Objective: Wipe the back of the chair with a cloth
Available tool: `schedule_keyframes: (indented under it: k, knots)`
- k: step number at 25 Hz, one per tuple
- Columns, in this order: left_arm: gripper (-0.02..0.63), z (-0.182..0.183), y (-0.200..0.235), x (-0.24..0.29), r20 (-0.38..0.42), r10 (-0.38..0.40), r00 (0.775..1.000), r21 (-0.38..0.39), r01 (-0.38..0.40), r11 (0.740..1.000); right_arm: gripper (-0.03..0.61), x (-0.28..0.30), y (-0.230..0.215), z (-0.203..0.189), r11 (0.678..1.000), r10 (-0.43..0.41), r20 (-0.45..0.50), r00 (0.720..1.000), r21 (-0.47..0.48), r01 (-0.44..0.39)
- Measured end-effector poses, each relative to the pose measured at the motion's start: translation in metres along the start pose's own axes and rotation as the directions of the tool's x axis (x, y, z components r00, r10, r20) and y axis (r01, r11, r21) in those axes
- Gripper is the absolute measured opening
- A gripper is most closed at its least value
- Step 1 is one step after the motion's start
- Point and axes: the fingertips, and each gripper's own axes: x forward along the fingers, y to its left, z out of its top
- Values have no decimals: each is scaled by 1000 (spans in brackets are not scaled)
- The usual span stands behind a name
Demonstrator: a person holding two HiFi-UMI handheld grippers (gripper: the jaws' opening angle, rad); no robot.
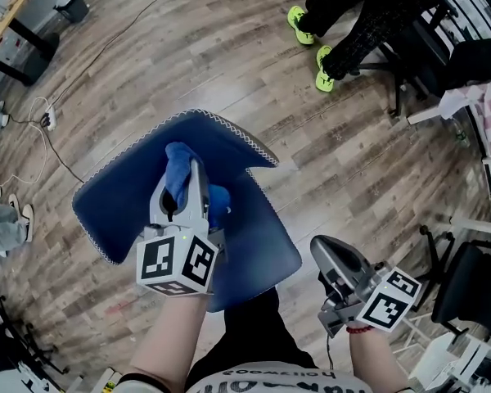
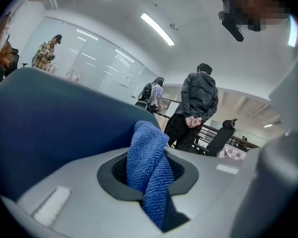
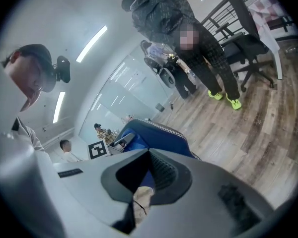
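The left claw (image 1: 194, 174) is clamped on a blue cloth (image 1: 177, 169). In the left gripper view the cloth's looped fabric fills the notch between the jaws and hangs down past them. The cloth is pressed against the blue chair (image 1: 258, 240), on the padded panel just inside its white stitched edge (image 1: 229, 128). A second bunch of cloth bulges out on the claw's right side. The stitched edge runs from the chair's left corner up over the top and down to a sharp corner on the right.

The right claw (image 1: 329, 252) hangs well apart from the chair, off its lower right edge, with its jaws together and nothing between them.

Bare wooden floor (image 1: 188, 56) lies open beyond the chair's top edge and to its right. A cable (image 1: 57, 150) trails across the floor to the left. A person in bright yellow-green shoes (image 1: 304, 24) stands well beyond the chair, and a black office chair (image 1: 466, 293) sits close to the right claw's outer side.
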Motion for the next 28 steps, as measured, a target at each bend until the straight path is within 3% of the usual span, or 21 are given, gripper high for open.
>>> schedule_keyframes:
  k: [11, 16, 21, 28]
  knots:
    - [66, -25, -54, 34, -52, -111, 992, 11, 111, 994, 15, -29, -14, -5, 999, -37, 42, 998, 30, 36]
    - [67, -30, -57, 32, -60, -113, 992, 11, 114, 993, 15, -29, -13, -6, 999, -32, 33, 999, 25, 31]
    - [67, -30, -31, 4, -45, -45, 998, 24, 46, 999, 15, -24, -9, -14, 1000, -10, -4, 1000, 6, 10]
    - [66, -28, 45, -57, -29, 139, 990, 15, -139, 990, 15, 1, 9, -40, 997, 47, -101, 994, -51, -52]
